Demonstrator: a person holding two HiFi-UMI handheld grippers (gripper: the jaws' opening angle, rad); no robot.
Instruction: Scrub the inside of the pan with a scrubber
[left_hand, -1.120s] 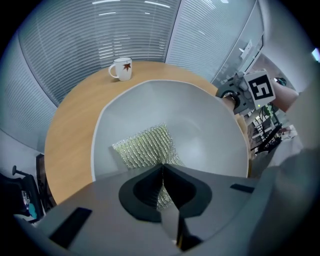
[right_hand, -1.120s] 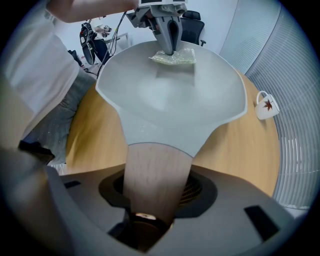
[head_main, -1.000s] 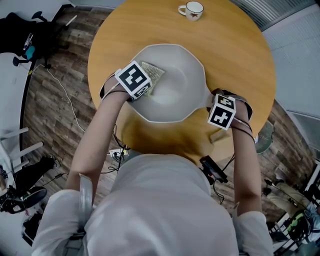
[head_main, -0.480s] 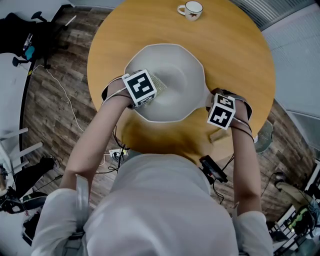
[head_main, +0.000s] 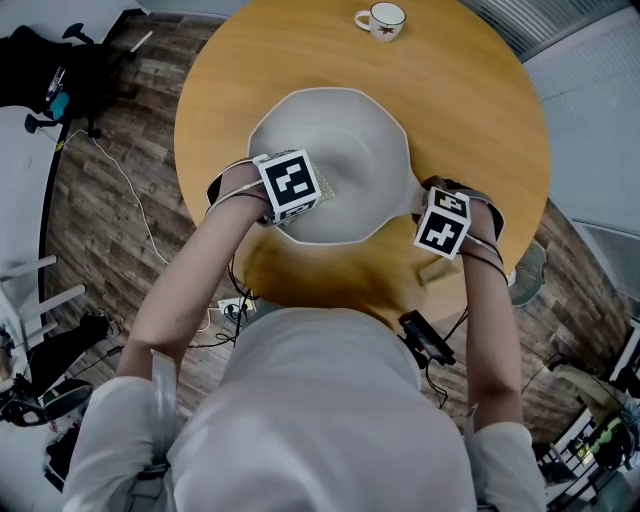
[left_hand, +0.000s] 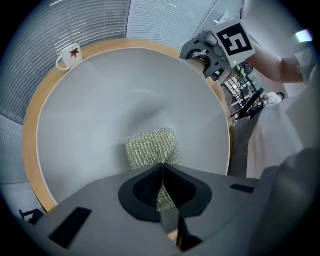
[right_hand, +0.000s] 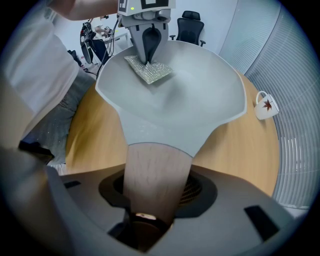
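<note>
- The pan (head_main: 355, 150) sits on the tabletop (head_main: 460, 110), our right gripper (right_hand: 157, 189) clamped on its wooden handle (right_hand: 152, 160); a hard stroke could twist it loose.
- Our left gripper (left_hand: 162, 167) pinches the scrubber (left_hand: 150, 147) by one edge, seemingly thinly, on the pan's floor; we may lose it.

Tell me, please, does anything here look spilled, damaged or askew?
Nothing stands out: the pan sits flat on the table, left claw holding the scrubber inside it, right claw on its handle, cup upright.
</note>
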